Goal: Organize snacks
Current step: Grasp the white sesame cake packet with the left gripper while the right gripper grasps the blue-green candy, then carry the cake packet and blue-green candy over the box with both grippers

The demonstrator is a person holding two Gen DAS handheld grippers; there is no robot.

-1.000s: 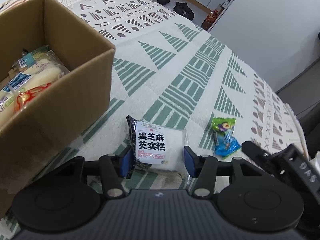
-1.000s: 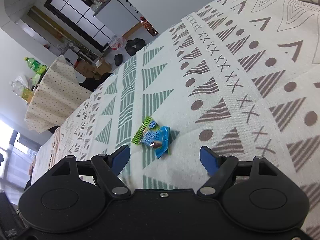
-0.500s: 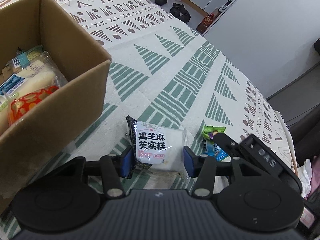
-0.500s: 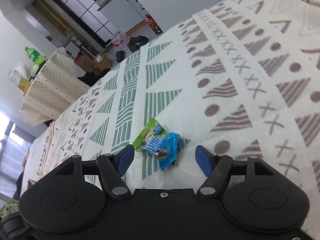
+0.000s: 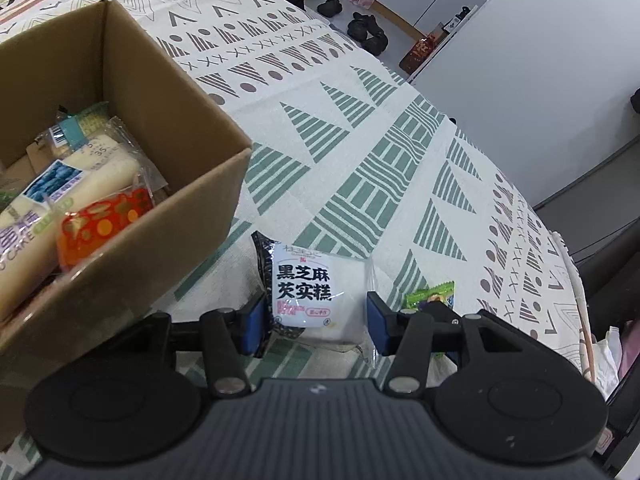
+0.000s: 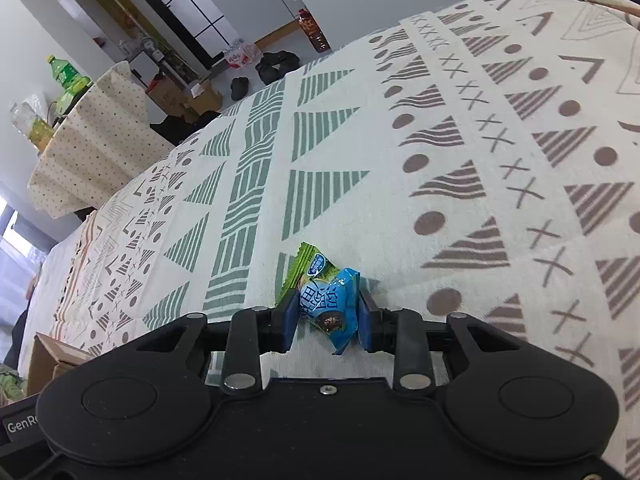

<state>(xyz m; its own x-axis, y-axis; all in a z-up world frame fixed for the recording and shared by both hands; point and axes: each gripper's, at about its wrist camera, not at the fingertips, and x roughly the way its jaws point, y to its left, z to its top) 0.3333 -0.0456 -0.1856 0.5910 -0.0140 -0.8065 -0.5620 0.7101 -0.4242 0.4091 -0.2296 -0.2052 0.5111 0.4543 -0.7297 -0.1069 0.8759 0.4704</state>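
- The picking-up step of the tidying job is judged to be in hand: two snacks are gripped at once, one in each hand-held gripper.
- In the left wrist view, the left hand-held gripper (image 5: 314, 326) is seen low in the middle of the frame. Its blue fingers (image 5: 253, 330) are set at a middle width, and the white cake packet (image 5: 310, 294) with black writing is held between them.
- Both fingers are seen touching the wrapper's sides. The packet seems to be resting on the patterned cloth (image 5: 360, 152) on the counter, though whether it is lifted a little cannot be told.
- In the right wrist view, the right hand-held gripper (image 6: 328, 322) is seen low in the middle. Its fingers are pulled in narrow and are pressed on the blue and green candy packets (image 6: 326, 300).
- The candy wrappers look squashed a bit, so the grip is judged to be tight.
- The cardboard box (image 5: 168, 120) is seen at the left side of the left wrist view, just beside the cake packet. Other snacks are already lying inside it, like the orange spotted packet (image 5: 102, 224).
- Next, both snacks would likely be lifted and carried over the box wall, then let go inside.
- A high enough lift is called for, so the box wall is not bumped.
- A firm hold is needed too, since the wrappers look smooth and slippery.
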